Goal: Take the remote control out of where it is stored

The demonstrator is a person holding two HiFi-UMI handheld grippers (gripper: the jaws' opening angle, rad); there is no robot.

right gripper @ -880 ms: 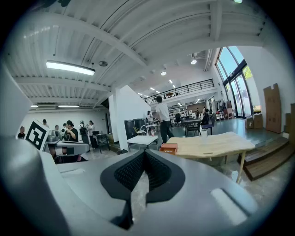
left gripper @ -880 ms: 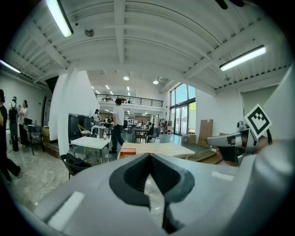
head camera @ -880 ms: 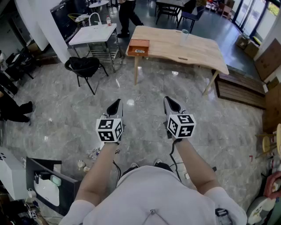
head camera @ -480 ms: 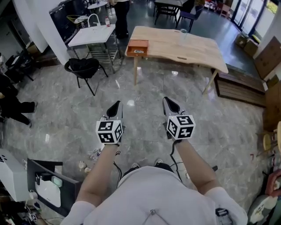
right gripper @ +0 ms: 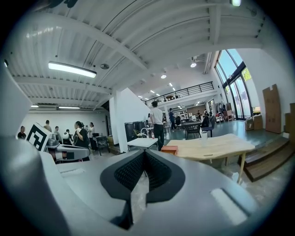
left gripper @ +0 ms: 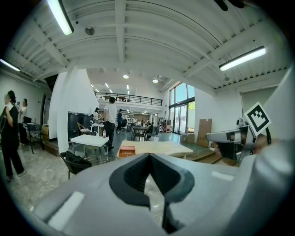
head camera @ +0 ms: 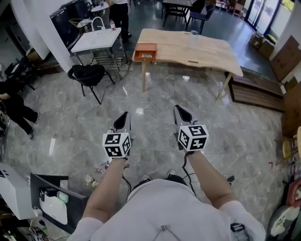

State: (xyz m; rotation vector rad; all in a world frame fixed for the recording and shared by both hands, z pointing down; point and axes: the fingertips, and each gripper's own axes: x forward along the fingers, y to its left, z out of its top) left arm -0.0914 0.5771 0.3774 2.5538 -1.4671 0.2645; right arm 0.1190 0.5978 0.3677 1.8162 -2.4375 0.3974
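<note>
No remote control is recognisable in any view. Ahead stands a wooden table (head camera: 207, 52) (left gripper: 159, 147) (right gripper: 216, 146). At its left corner an orange drawer (head camera: 146, 51) (left gripper: 126, 150) (right gripper: 169, 150) hangs open, with a small dark item inside that I cannot identify. My left gripper (head camera: 123, 114) (left gripper: 148, 156) and right gripper (head camera: 181, 109) (right gripper: 144, 154) are held side by side over the marble floor, well short of the table. Both point toward it. Both are shut, with nothing between the jaws.
A white table (head camera: 98, 38) and a black chair (head camera: 87, 73) stand left of the wooden table. A clear cup (head camera: 193, 37) is on the tabletop. A low wooden platform (head camera: 254, 96) lies at the right. One person (head camera: 120, 14) stands at the back, another person (head camera: 14, 106) at the left.
Both grippers stay shut and side by side; the left one sits slightly lower. The person at the back has walked left, and the person at the left has stepped further into view.
</note>
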